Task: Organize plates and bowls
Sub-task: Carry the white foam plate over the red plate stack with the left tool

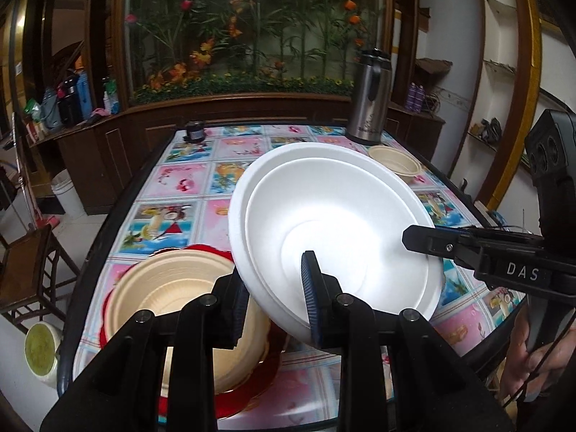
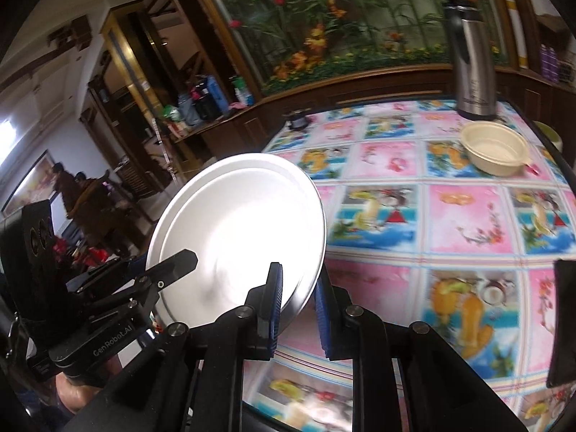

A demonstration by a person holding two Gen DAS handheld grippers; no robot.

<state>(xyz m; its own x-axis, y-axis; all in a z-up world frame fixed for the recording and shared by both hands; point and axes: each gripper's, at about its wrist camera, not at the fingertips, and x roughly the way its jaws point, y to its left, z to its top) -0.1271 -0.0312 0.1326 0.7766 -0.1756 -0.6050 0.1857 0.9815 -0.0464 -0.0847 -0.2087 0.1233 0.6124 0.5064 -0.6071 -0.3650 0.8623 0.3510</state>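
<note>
Black fingers (image 1: 310,288) of the left gripper (image 1: 273,295) are clamped on the near rim of a tilted white foam plate (image 1: 334,223), raised over the patterned surface (image 1: 187,180). Its right edge is pinched by the right gripper (image 2: 296,300), lettered "DAS". A beige ribbed bowl (image 1: 172,288) sits near left; a smaller one (image 1: 396,160) lies far right.

I am working in a home, in its dining room. The table (image 1: 187,183) has a plastic cloth printed with colourful squares of fruit and flowers. A steel thermos jug (image 1: 369,97) stands at its far end. Behind it, dark wooden cabinets (image 1: 118,151) frame a glass panel with artificial flowers (image 1: 248,25). Bottles (image 1: 77,95) crowd the ledge on the left, a wooden chair (image 1: 25,270) waits beside the table, and two people (image 2: 81,198) stand in the next room.
</note>
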